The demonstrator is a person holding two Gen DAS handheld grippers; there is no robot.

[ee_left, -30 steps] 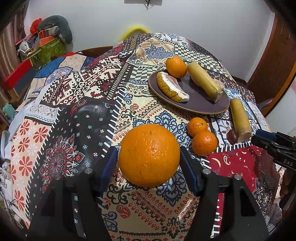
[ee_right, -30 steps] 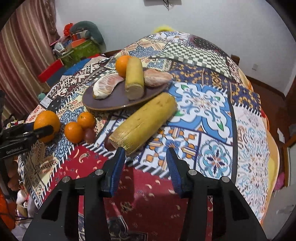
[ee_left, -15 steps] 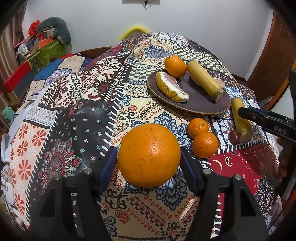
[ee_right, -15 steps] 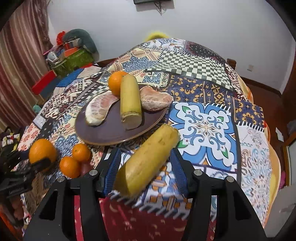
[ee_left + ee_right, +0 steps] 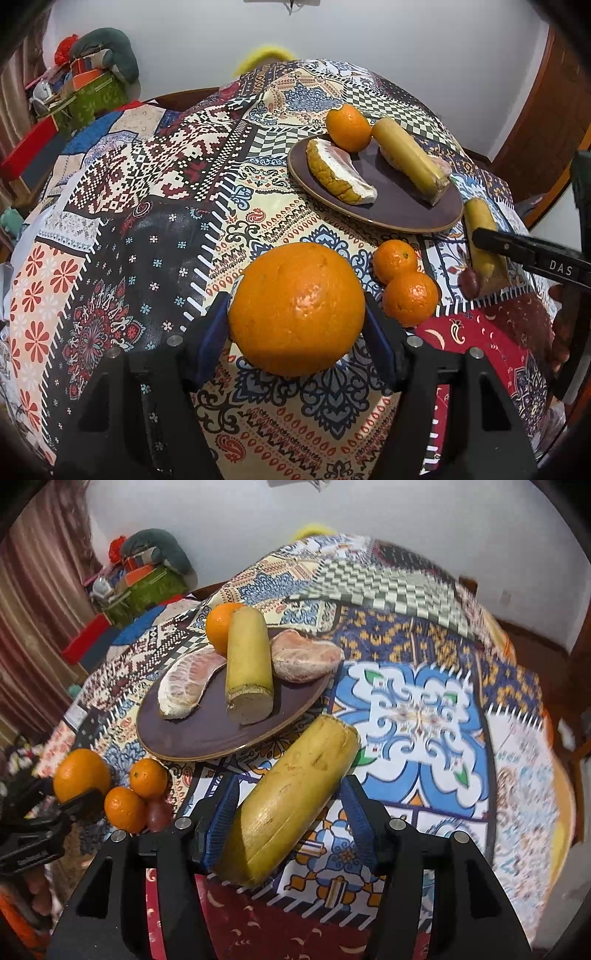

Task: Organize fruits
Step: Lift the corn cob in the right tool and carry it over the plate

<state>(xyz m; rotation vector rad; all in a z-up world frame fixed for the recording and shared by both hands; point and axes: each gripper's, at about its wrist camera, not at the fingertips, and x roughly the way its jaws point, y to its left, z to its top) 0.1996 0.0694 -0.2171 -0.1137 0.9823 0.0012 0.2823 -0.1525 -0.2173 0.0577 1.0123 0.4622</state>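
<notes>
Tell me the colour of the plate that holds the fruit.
Dark purple-brown plate with a thin tan rim, clearest in the right wrist view.

You have four oranges: one large orange, two small ones on the bench, one on the plate. Two sugarcane pieces, two pomelo segments, one dark grape (partly hidden), one plate.

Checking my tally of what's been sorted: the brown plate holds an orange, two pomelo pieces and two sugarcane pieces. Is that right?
Not quite. The brown plate holds the orange, two pomelo pieces and only one sugarcane piece. The second sugarcane piece lies on the tablecloth between the right gripper's jaws, as the right wrist view shows.
</notes>
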